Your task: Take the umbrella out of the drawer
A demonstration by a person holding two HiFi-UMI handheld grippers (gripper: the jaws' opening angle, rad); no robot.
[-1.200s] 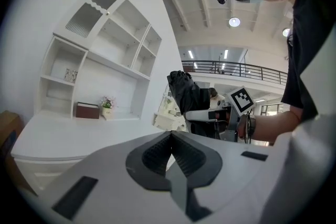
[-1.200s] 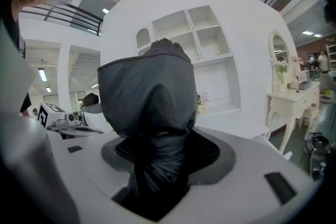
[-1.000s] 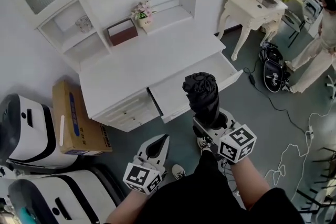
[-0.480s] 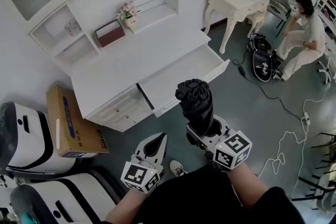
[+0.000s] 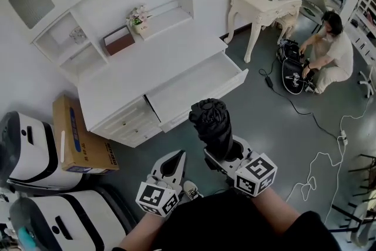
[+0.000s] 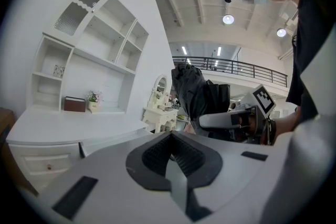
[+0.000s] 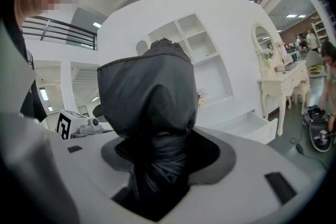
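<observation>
Head view alone: the whole room from above. A white desk (image 5: 153, 64) has its right-hand drawer (image 5: 194, 85) pulled open, its floor bare. A flower pot (image 5: 138, 16) and a brown box (image 5: 118, 40) stand on the shelf above. A cardboard box (image 5: 76, 135) sits to the desk's left, a cream dressing table (image 5: 267, 0) at the far right, and a person (image 5: 329, 50) crouches over a black bag (image 5: 292, 73).

Left gripper view alone: the other tool from the side, with the hand (image 6: 257, 123) that holds it and the umbrella rising upright from it.

Right gripper view alone: the crumpled black fabric up close, pinched where it enters the pads. The open drawer shows only edge-on behind.

Hidden or unclear: the umbrella's lower end is buried inside the tool in every view. Neither gripper view shows the drawer's inside.

Right gripper (image 5: 223, 153): jaws clamped on the folded black umbrella (image 5: 212, 123), gripping its lower part with the bulky top pointing up.

Left gripper (image 5: 175, 159): jaws brought together with nothing between them, held low beside the right one.

Umbrella position: out of the drawer, above the grey floor (image 5: 282, 120) in front of the drawer's front panel and apart from it.
</observation>
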